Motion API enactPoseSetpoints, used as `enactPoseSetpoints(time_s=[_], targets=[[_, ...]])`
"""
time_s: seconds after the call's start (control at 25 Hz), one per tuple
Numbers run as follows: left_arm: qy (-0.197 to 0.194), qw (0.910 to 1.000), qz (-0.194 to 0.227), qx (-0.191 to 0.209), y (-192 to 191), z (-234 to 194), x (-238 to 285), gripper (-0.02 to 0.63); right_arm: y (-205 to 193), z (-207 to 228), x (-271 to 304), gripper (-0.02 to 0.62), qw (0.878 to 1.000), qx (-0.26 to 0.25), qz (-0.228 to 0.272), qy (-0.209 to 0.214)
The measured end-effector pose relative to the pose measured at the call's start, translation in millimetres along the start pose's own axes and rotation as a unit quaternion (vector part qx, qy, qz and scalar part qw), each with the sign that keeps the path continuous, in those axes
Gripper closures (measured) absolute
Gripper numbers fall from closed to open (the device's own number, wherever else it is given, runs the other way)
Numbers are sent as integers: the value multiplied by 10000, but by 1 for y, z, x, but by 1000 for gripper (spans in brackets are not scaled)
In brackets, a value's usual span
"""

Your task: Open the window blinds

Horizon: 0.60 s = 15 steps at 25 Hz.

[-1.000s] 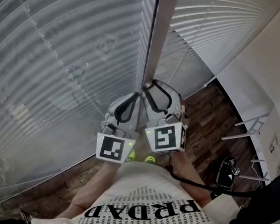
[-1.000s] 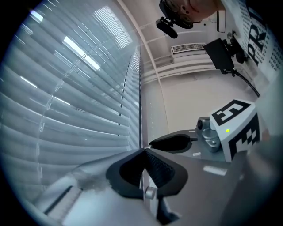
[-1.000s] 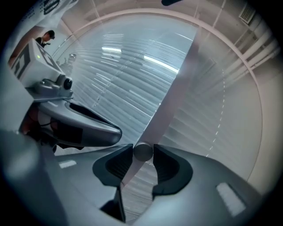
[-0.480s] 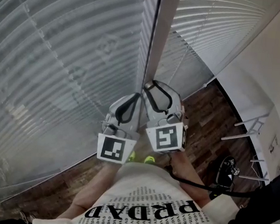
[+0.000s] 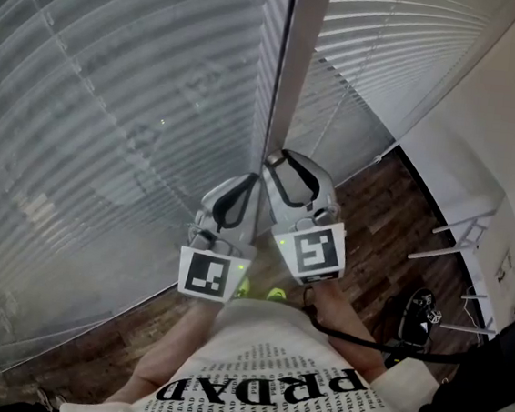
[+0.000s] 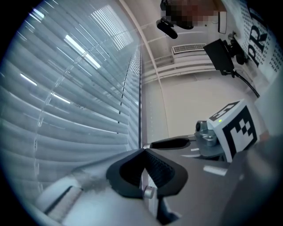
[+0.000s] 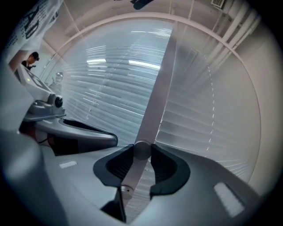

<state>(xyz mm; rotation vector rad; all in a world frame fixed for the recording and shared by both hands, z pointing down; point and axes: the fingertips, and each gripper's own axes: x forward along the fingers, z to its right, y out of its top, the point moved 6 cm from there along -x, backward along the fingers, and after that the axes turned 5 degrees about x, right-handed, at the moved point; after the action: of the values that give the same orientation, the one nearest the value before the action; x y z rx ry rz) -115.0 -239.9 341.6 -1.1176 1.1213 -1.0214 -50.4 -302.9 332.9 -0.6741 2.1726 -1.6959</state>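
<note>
Two slatted blinds, one left (image 5: pixel 114 94) and one right (image 5: pixel 393 50), hang on either side of a grey upright post (image 5: pixel 299 68). Both grippers point level at that post. A round grey knob (image 7: pixel 141 150) on the post sits between the tips of my right gripper (image 7: pixel 141 152) (image 5: pixel 268 160). Its jaws have just been closing and both pads touch the knob. Just left of it, my left gripper (image 6: pixel 143 151) (image 5: pixel 256 178) has its tips pressed together by the post's edge, and I see nothing between them. The slats of both blinds lie flat against the panes.
Dark wooden floor (image 5: pixel 374 231) runs along the foot of the blinds. A white rack (image 5: pixel 474 232) stands against the wall at right, with a dark object (image 5: pixel 420 314) on the floor beside it. A black cable (image 5: pixel 353 340) trails from my right hand.
My right gripper has rolled slightly about its own axis, so its marker cube now sits a little lower and tilted. The left gripper has not moved.
</note>
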Motion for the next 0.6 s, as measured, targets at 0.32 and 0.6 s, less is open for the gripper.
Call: enactPoseSetpoints(time_s=[0.32,0.6], targets=[[-16,10000,-13,-40,-7,1,-2,614,-10,0,-1,468,9963,820,239,40],[-36,10000,4,2,0,-1,-3,614,-9,5,-2,468,9786,2024,370,71]])
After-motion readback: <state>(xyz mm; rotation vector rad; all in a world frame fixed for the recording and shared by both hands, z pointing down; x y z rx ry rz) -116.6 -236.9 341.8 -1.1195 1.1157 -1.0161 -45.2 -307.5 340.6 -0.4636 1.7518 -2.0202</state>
